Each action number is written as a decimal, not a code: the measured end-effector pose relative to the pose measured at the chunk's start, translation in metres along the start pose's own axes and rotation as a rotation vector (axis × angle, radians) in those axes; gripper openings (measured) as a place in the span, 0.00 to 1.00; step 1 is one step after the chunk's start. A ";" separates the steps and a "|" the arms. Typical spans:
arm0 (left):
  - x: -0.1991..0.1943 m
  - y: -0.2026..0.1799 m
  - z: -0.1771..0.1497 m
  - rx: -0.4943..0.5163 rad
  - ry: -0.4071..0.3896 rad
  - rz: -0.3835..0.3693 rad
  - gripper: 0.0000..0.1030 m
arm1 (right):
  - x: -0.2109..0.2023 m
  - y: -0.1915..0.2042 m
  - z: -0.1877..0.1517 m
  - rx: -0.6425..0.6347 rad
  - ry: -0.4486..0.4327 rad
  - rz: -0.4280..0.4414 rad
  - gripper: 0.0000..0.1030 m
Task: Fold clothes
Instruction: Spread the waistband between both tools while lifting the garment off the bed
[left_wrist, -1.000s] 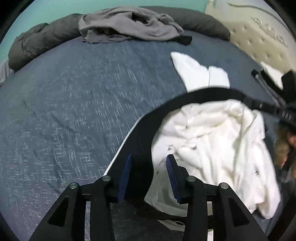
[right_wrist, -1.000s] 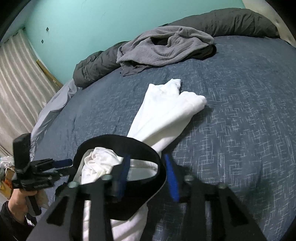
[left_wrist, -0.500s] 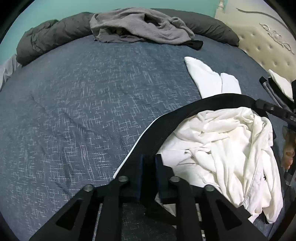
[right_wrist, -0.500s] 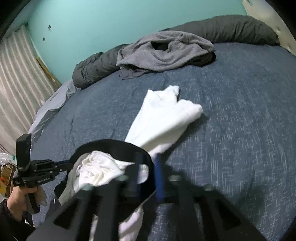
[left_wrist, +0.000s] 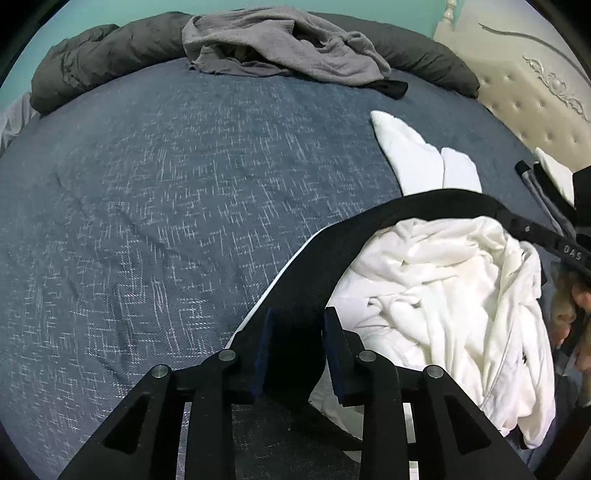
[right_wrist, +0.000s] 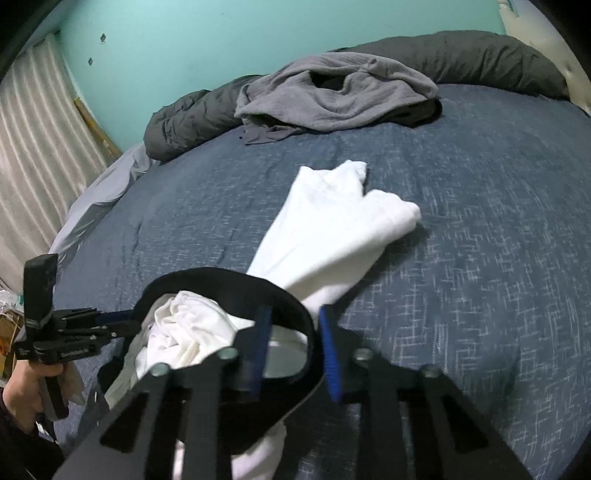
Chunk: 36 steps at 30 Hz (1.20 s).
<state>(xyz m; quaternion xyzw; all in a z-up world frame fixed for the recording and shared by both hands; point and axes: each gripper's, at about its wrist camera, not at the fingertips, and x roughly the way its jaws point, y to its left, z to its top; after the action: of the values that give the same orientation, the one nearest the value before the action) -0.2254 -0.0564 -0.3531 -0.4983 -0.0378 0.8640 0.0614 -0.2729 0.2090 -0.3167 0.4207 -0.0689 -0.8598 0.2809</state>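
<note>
Nearest, the left gripper had just been opening, its pads straddling the black waistband, though contact was hard to judge. The right gripper had just been closing with the same band between its pads. White trousers trailed out across the blue bed. If either hold was loose, the band could slip and the bunched cloth collapse. Beyond, a grey garment waited unfolded.
</note>
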 end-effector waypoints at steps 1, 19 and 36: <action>0.001 -0.001 0.000 -0.001 0.000 0.004 0.34 | -0.001 -0.001 0.000 0.003 -0.001 -0.002 0.16; 0.019 -0.009 0.001 0.064 0.006 0.035 0.17 | 0.001 0.007 -0.004 -0.055 0.006 -0.025 0.08; -0.084 -0.034 -0.023 0.059 -0.151 0.009 0.07 | -0.098 0.059 -0.012 -0.117 -0.118 -0.034 0.03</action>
<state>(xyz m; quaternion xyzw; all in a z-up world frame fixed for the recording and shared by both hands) -0.1617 -0.0348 -0.2881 -0.4298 -0.0146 0.9002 0.0690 -0.1907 0.2141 -0.2367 0.3534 -0.0278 -0.8903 0.2858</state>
